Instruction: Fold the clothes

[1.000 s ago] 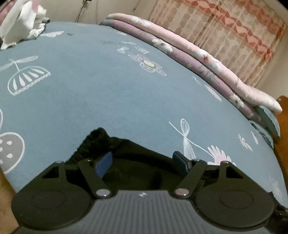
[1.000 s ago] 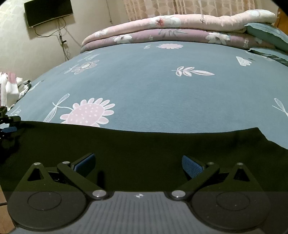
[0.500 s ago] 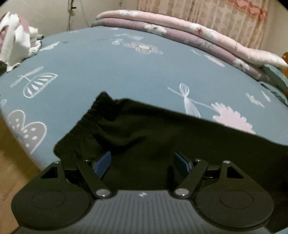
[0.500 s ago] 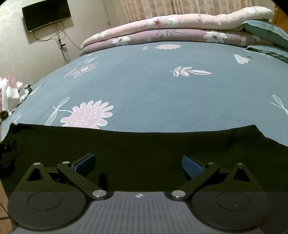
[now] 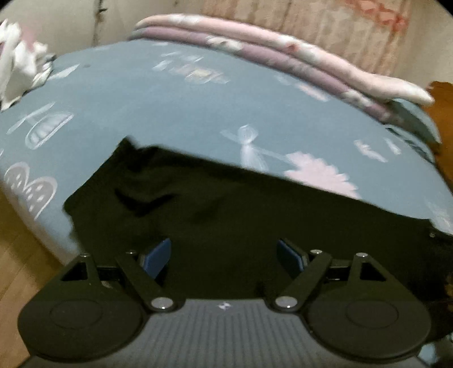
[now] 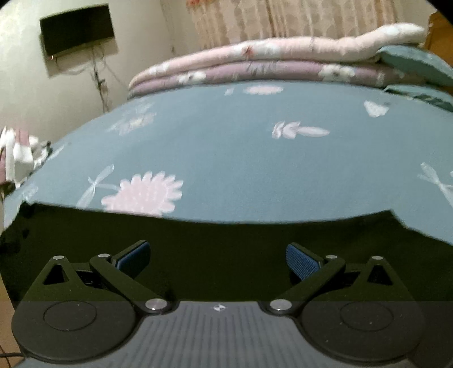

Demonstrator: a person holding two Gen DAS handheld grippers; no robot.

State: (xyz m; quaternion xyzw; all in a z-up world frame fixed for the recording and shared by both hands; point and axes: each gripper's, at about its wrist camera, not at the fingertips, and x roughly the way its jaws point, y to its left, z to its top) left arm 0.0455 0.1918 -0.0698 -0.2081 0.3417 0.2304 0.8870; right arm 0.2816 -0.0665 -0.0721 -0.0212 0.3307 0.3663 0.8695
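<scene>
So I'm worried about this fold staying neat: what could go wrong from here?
The black garment lies at the bed's near edge, so it might slide toward the floor. Its left end looks bunched, so a crease may get folded in. The left gripper is opening with nothing pinched; the right gripper grips nothing either.

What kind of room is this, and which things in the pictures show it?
Most likely a home bedroom. A bed with a blue-grey flowered sheet fills both views, folded quilts are stacked at its far side before a curtain, and a dark screen hangs on the wall.
</scene>
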